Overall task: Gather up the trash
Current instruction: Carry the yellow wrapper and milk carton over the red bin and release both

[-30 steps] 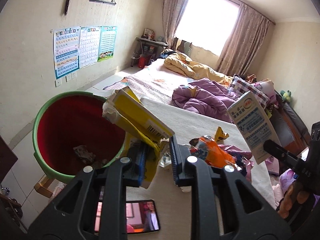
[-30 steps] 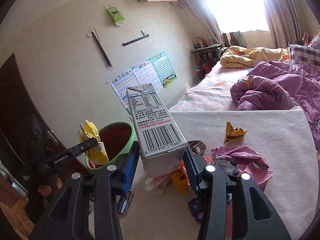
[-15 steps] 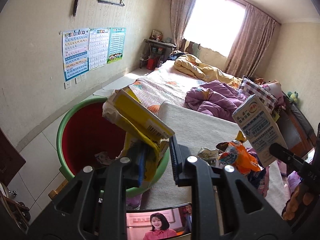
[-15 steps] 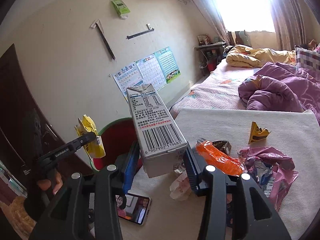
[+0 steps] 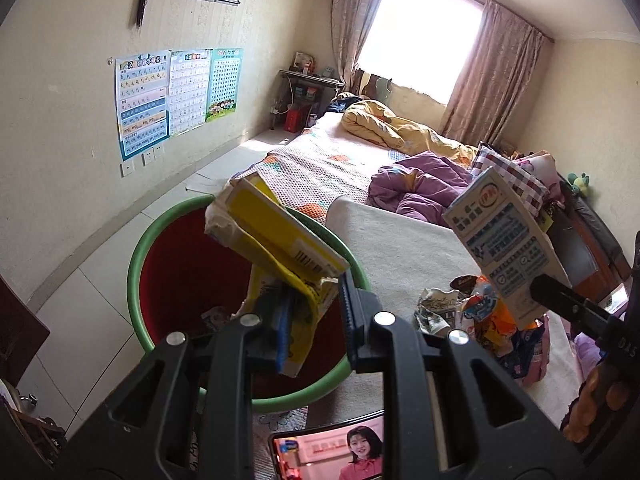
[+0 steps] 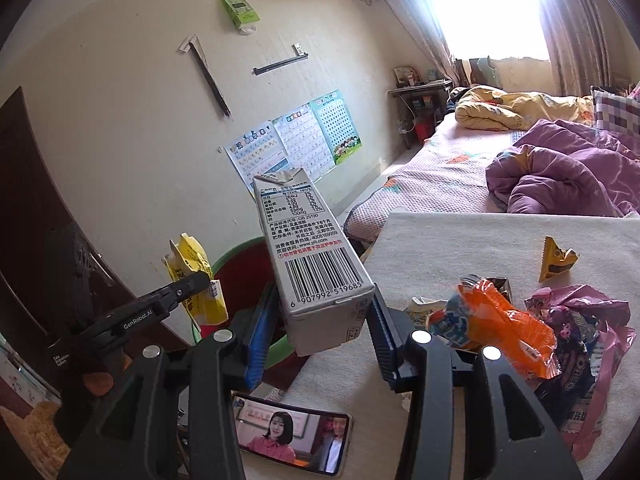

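Both tools have moved toward the bin (image 5: 138,268), now at lower left. Left tool (image 5: 314,316) pinches the yellow wrapper (image 5: 280,240) over it. Right tool (image 6: 324,328) squeezes the milk carton (image 6: 308,256) nearby. Wrappers (image 6: 500,328) still wait on the surface (image 6: 460,240).

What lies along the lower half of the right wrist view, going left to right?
Yellow packet in the left gripper → green-rimmed bin → milk carton in the right gripper → orange wrapper → pink bag.
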Demonstrator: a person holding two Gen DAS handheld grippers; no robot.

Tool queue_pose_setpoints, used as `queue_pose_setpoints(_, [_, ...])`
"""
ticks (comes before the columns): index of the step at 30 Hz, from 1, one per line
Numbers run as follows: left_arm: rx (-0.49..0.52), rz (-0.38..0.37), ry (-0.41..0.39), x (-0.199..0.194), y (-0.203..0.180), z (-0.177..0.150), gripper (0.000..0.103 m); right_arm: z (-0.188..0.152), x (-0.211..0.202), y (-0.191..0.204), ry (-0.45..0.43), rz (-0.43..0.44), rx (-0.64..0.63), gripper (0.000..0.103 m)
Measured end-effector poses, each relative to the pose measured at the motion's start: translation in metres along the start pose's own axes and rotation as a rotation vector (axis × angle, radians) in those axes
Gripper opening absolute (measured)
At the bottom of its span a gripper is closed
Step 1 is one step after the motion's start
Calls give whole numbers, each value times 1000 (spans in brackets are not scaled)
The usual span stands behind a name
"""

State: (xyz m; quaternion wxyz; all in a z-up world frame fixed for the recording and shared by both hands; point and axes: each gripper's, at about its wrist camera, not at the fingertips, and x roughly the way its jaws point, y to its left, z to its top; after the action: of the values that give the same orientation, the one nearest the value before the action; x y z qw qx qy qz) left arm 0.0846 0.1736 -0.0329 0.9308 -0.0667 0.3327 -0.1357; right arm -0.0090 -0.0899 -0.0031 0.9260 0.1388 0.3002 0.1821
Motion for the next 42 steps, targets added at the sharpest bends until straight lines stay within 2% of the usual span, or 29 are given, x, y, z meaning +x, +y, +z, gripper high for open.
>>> queue_pose_setpoints(14, [19,-32,18,5,16,0,21,-7,19,29,21,-21,15,40])
queue_pose_setpoints(20, [17,-32,24,6,21,-1,21,-8,29,44,31,-23,-20,39])
queue_pose_setpoints(34, [24,-31,52,9,33,-8,21,30,66,79,11,9,-119,39])
queue_pose_setpoints(42, [20,-24,69,12,40,-11,21,28,94,83,51,25,-140,39])
